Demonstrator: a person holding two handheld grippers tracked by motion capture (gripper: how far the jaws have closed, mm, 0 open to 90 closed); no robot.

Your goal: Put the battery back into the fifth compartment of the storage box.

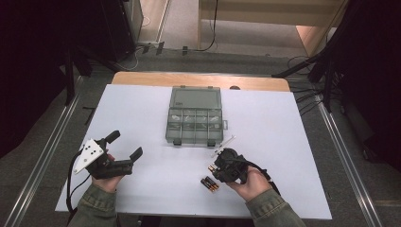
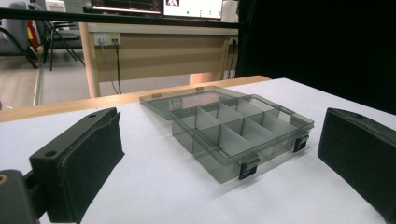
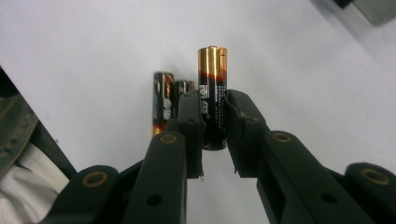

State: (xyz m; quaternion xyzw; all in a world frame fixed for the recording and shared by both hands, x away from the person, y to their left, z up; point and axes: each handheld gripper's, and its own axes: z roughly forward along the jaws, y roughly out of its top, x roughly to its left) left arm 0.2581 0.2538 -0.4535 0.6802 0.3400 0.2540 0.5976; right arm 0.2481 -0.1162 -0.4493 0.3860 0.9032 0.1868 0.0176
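A gold-and-black battery (image 3: 213,95) is clamped between the jaws of the right tool (image 3: 214,122), just above the white bench (image 1: 142,109). Two more batteries (image 1: 210,184) are seen lying beside it. The left tool (image 1: 124,144) is held wide apart, facing the open compartment box (image 2: 238,133).

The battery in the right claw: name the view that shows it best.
The right gripper view: the held battery fills the middle, clamped between the right claw, gold end and label plain. The high view gives a small speck at that claw. The left gripper view looks at the compartment box.
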